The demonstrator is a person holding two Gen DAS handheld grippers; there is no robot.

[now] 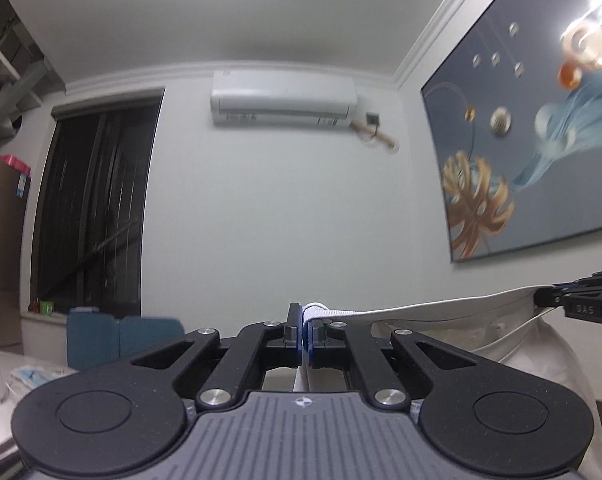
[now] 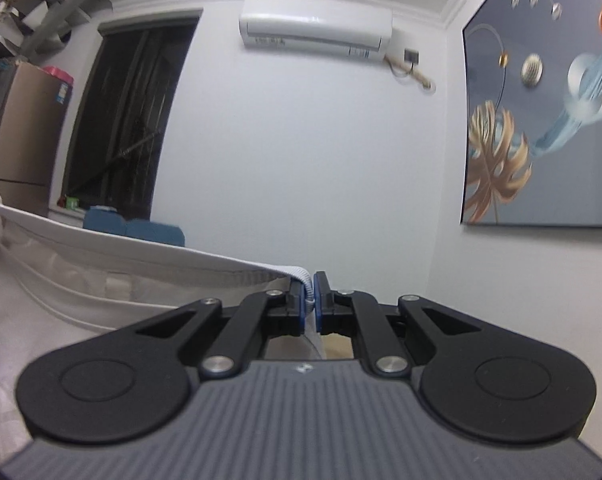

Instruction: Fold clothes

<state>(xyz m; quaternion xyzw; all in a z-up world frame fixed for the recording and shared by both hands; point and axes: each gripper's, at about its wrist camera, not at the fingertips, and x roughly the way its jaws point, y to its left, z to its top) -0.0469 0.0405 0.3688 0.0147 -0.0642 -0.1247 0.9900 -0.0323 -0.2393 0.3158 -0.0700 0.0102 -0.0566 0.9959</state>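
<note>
A pale room with things along its walls

A white air conditioner (image 1: pixel 283 103) hangs high on the far wall, beside a dark window (image 1: pixel 95 204). A large painting (image 2: pixel 541 120) with a gold leaf and blue swirls fills the right wall. Below the window sits a blue box (image 1: pixel 123 340); a brown cupboard (image 2: pixel 25 136) stands at left.

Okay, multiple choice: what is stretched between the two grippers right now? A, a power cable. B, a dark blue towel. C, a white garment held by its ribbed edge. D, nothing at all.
C: the left gripper and the right gripper are each shut on the ribbed edge of the white garment, which spans between them.
</note>
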